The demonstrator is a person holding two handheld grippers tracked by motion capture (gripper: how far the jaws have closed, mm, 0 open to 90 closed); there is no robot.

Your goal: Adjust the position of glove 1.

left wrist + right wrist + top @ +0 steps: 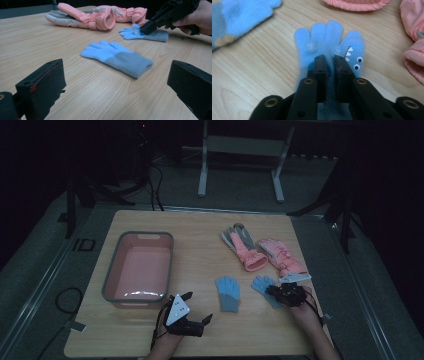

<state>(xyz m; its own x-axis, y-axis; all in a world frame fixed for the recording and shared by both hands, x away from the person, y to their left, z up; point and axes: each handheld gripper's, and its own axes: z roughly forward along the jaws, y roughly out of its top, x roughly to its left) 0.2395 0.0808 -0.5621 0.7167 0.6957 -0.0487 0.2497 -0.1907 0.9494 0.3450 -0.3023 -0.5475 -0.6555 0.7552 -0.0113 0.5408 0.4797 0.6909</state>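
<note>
Left gripper point(198, 307), jaws spread wide and holding nothing, at the table's point(200, 220) near edge; right gripper point(329, 62) pinching the blue shark-face glove point(328, 41) flat on the wood beside its twin point(117, 57); beyond, pink ski gloves point(262, 252), pink basin point(140, 267)

I see a light wooden table point(200, 227) carrying five items. A pink basin point(139, 267) with a grey rim sits at the left. Two pink padded gloves point(245, 247) point(281, 256) lie at the far right, just beside each other. Two blue knit gloves point(228, 292) point(263, 287) with grey cuffs lie nearer, right of the basin.
</note>
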